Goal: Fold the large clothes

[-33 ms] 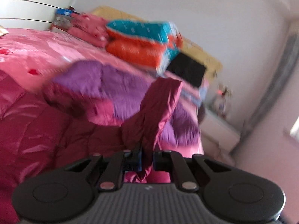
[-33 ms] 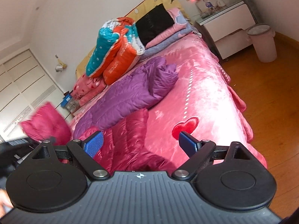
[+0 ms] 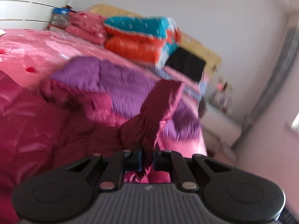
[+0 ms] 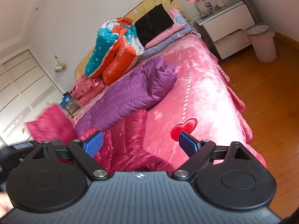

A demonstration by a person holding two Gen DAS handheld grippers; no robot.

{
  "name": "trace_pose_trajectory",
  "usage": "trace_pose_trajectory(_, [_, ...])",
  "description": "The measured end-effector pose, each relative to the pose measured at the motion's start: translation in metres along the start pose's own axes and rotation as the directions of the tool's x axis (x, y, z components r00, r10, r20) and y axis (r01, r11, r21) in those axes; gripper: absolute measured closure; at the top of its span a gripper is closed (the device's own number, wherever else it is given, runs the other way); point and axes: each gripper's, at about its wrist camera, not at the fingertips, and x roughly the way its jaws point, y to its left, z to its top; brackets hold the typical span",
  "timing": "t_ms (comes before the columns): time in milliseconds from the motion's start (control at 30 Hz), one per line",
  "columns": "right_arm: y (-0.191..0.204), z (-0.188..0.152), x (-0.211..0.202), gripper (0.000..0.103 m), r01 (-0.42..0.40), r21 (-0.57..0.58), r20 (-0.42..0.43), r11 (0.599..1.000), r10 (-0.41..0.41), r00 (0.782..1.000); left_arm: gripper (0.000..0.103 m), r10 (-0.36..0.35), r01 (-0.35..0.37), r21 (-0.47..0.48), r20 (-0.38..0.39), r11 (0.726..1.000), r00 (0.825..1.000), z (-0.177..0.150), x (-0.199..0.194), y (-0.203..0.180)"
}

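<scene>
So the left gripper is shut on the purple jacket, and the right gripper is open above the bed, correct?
Not quite. The left wrist view shows the left gripper shut on the dark red jacket, not the purple one. The right gripper is indeed open above the bed.

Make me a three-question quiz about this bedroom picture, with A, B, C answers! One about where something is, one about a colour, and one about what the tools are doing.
1. Where is the bin?
A. On the bed
B. On the wooden floor beside the white nightstand
C. On top of the wardrobe

2. What colour is the big puffy jacket lying across the bedspread, behind the shiny one?
A. Purple
B. Green
C. Yellow

3. What is the left tool doing?
A. Open, holding nothing
B. Shut on a black cushion
C. Shut on the magenta jacket

Answers:
1 B, the bin stands on the floor next to the nightstand.
2 A, its quilted cloth is purple.
3 C, magenta fabric is pinched between its fingers, while the right tool is wide open.
</scene>
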Motion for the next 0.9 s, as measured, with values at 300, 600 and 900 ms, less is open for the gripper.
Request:
trace_pose_trajectory(300, [-0.007,0.004,0.003,0.0,-0.012,0.027,-0.019,1.0,0.013,1.0,0.072,0.036,-0.024,0.109,-0.107,0.994,0.994,-0.018,0.013,0.006])
trace_pose_trajectory(600, [0.009,-0.004,0.018,0.0,-0.059,-0.019,-0.052,0.998,0.058,0.997,0.025,-0.05,0.075,0.152,-0.161,0.986,0.986,-0.025,-0.034,0.004])
trace_pose_trajectory(900, [0.044,-0.018,0.029,0.0,-0.17,-0.14,-0.046,0.975,0.165,0.985,0.026,0.11,-0.107,0.089,-0.04,0.99,0.993,0.022,-0.076,0.087])
